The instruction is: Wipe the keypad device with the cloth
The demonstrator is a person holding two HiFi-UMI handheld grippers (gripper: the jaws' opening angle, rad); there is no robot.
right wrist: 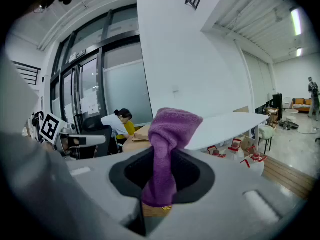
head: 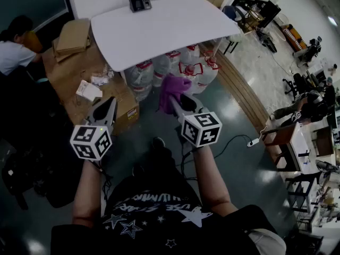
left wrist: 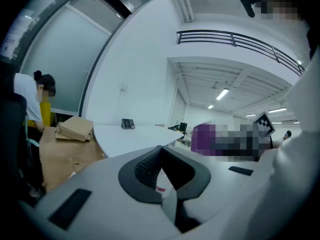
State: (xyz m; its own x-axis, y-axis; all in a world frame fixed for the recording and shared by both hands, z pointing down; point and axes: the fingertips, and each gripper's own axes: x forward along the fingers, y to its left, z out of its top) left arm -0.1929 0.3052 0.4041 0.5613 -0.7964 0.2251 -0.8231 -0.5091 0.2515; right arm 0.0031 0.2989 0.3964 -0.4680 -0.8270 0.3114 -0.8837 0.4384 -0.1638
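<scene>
The dark keypad device (head: 140,3) stands at the far edge of the white table (head: 159,31), well ahead of both grippers. It also shows small in the left gripper view, keypad device (left wrist: 128,123). My right gripper (head: 173,99) is shut on a purple cloth (head: 174,86), which bunches up above the jaws; in the right gripper view the cloth (right wrist: 169,144) hangs pinched in the right gripper (right wrist: 162,181). My left gripper (head: 110,104) is held low at the left, off the table. Its jaws meet with nothing between them in the left gripper view, left gripper (left wrist: 160,155).
Several water jugs (head: 175,68) stand under the table's near edge. Cardboard boxes (head: 79,62) are stacked at the left, and a seated person (head: 13,49) is beyond them. A cable and power strip (head: 254,141) lie on the floor at the right.
</scene>
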